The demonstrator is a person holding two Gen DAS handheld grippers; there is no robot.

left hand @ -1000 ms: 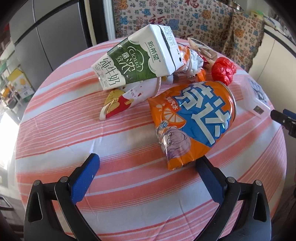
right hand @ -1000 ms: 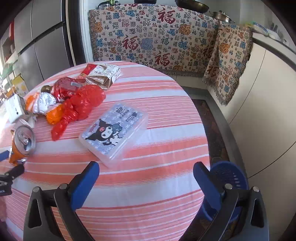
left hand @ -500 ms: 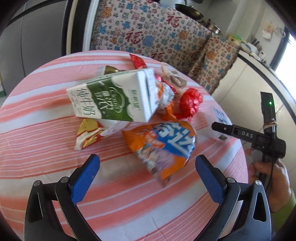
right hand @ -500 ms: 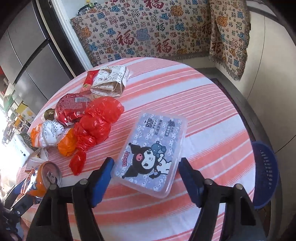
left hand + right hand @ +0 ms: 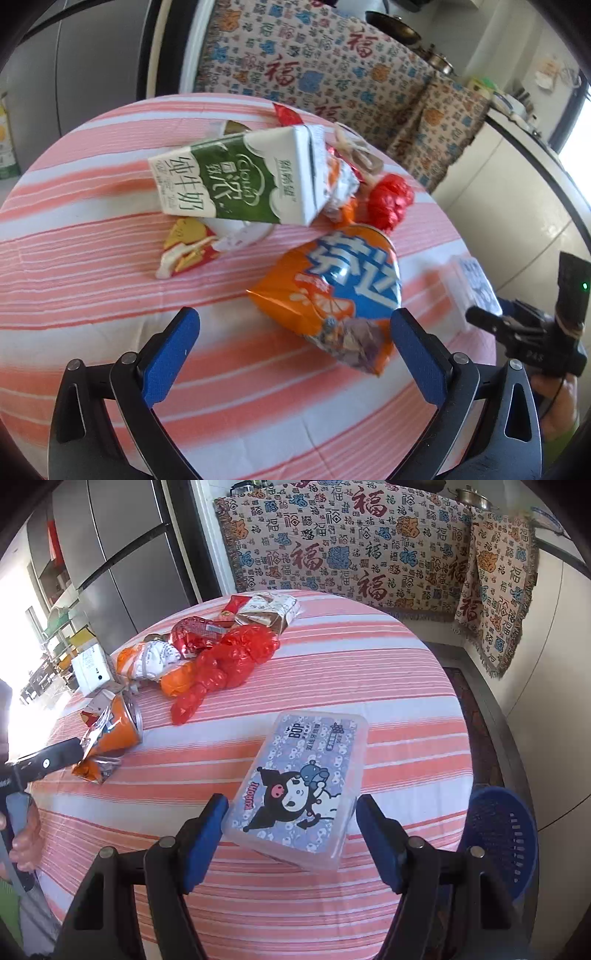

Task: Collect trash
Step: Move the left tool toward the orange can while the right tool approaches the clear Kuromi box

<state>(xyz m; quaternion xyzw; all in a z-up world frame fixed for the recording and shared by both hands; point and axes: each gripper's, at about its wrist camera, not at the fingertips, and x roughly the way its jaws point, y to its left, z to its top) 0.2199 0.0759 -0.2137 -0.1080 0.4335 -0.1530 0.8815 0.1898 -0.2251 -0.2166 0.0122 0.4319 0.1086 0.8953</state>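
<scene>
Right gripper (image 5: 290,823): jaws, narrower than a second ago, bracket but don't touch the clear cartoon-printed box (image 5: 299,786) near the table (image 5: 332,672) edge. Left gripper (image 5: 291,339): spread wide; crushed orange can (image 5: 332,291) beyond.

left hand-held gripper (image 5: 291,354): jaws apart, nothing between the pads | crushed orange can (image 5: 343,295): lies near right pad | milk carton (image 5: 240,181): tilted on wrappers mid-counter (image 5: 92,280) | right hand-held gripper (image 5: 517,332): at the counter's right edge
</scene>
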